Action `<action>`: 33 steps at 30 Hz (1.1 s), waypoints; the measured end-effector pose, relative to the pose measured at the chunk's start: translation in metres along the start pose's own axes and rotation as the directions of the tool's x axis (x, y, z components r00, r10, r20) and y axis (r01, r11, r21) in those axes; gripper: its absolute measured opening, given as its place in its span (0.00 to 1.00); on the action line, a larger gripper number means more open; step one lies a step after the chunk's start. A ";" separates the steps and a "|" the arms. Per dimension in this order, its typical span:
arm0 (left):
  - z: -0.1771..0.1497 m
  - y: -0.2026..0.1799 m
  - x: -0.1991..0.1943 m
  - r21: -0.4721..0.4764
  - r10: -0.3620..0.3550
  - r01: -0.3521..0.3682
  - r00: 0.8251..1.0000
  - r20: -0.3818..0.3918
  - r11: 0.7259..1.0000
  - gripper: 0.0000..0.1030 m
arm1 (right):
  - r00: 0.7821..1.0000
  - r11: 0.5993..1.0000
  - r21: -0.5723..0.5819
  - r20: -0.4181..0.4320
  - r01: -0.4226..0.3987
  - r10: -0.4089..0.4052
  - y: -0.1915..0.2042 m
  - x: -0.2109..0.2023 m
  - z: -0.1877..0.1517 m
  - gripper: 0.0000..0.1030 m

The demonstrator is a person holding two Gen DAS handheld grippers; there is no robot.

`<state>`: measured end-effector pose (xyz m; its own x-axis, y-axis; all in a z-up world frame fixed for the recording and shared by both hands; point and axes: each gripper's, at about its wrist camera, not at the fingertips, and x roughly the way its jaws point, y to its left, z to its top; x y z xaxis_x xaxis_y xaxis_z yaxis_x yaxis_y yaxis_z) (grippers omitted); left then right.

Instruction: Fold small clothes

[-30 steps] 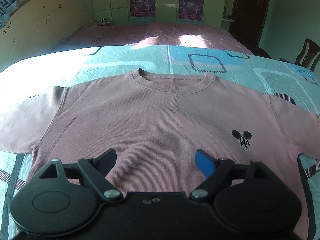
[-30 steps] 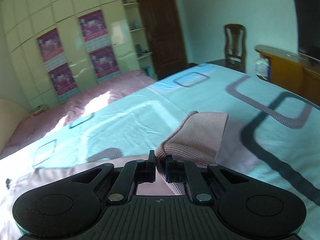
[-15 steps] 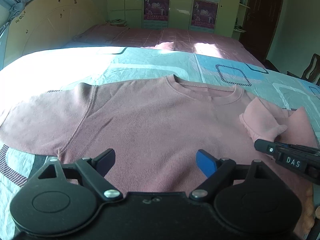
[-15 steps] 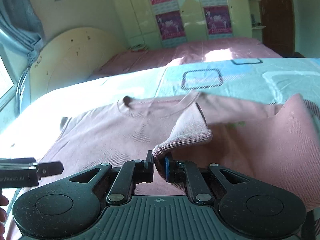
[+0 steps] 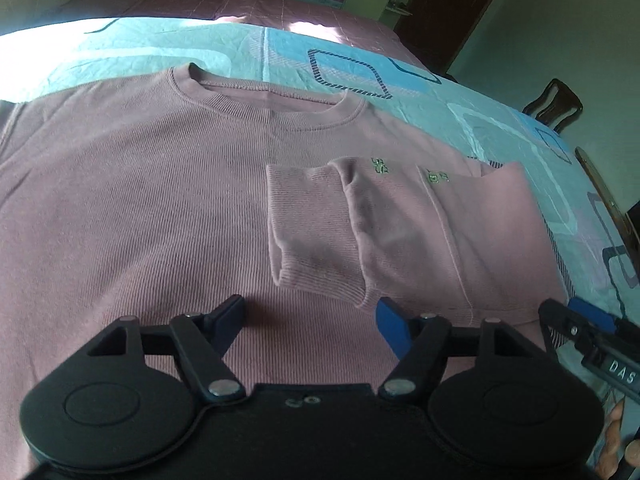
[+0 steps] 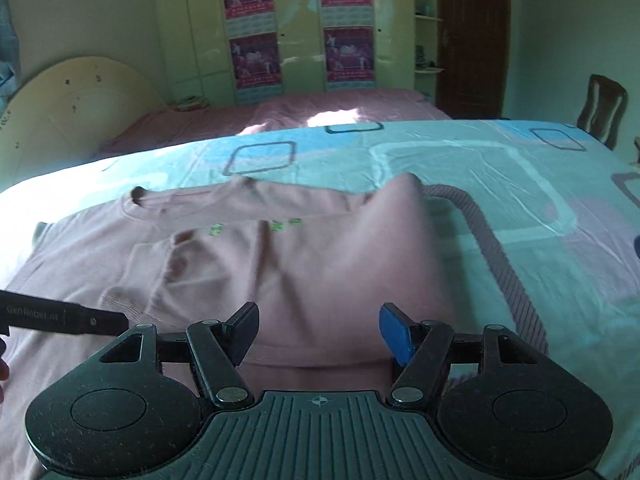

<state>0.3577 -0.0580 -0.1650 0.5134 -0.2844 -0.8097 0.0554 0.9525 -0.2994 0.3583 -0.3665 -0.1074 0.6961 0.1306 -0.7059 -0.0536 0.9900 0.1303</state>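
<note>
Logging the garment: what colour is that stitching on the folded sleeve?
Green stitching, on the pink sleeve; clearest in left wrist view.

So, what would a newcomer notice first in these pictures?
First, the pink sweatshirt lying flat on the turquoise patterned bedsheet, filling the middle of both views. Next, its sleeve folded across the chest, the ribbed cuff near the centre. Both tools hang open over the near hem.

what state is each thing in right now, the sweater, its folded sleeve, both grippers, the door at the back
pink sweater: lying flat, front up, on the bedsheet
right sleeve: folded across the chest, released
other sleeve: out of view, cannot tell
left gripper: open, jaws just closing somewhat, nothing between them
right gripper: open, jaws just opened, nothing between them
door: shut
</note>
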 end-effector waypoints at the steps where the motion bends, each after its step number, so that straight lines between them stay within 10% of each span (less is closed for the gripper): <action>1: 0.001 0.002 0.002 -0.023 -0.004 0.004 1.000 0.017 1.000 0.65 | 1.000 1.000 0.013 -0.011 0.019 -0.019 -0.007 0.000 -0.005 0.64; 3: 0.004 0.004 0.006 -0.068 -0.013 0.015 0.999 0.037 0.998 0.59 | 0.999 0.998 0.033 -0.028 0.047 -0.046 -0.016 0.001 -0.013 0.64; 7: 0.009 0.007 0.015 -0.122 -0.043 0.049 0.998 0.048 0.991 0.09 | 0.994 0.995 0.039 -0.053 0.097 -0.095 -0.024 0.006 -0.024 0.64; 18: 0.068 -0.006 -0.066 -0.046 -0.117 0.139 0.939 0.323 0.989 0.07 | 0.993 0.992 0.062 -0.041 0.109 -0.107 -0.013 0.039 -0.010 0.64; 21: 0.071 0.012 -0.078 -0.056 -0.051 0.077 0.930 0.365 0.995 0.07 | 0.994 0.992 0.067 -0.037 0.103 -0.101 -0.011 0.049 -0.003 0.28; 23: 0.065 0.032 -0.075 -0.091 0.013 0.020 0.936 0.353 0.996 0.07 | 0.996 0.992 0.090 -0.040 0.085 -0.081 -0.014 0.051 0.000 0.11; 33: 0.021 0.076 -0.022 -0.141 0.197 -0.173 0.965 0.174 0.975 0.11 | 0.994 0.994 0.066 -0.064 0.091 -0.087 -0.016 0.039 -0.008 0.10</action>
<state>0.3685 0.0233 -0.1592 0.6553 -0.0682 -0.7523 -0.1559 0.9623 -0.2230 0.3807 -0.3772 -0.1426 0.6512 0.0468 -0.7574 0.0573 0.9922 0.1105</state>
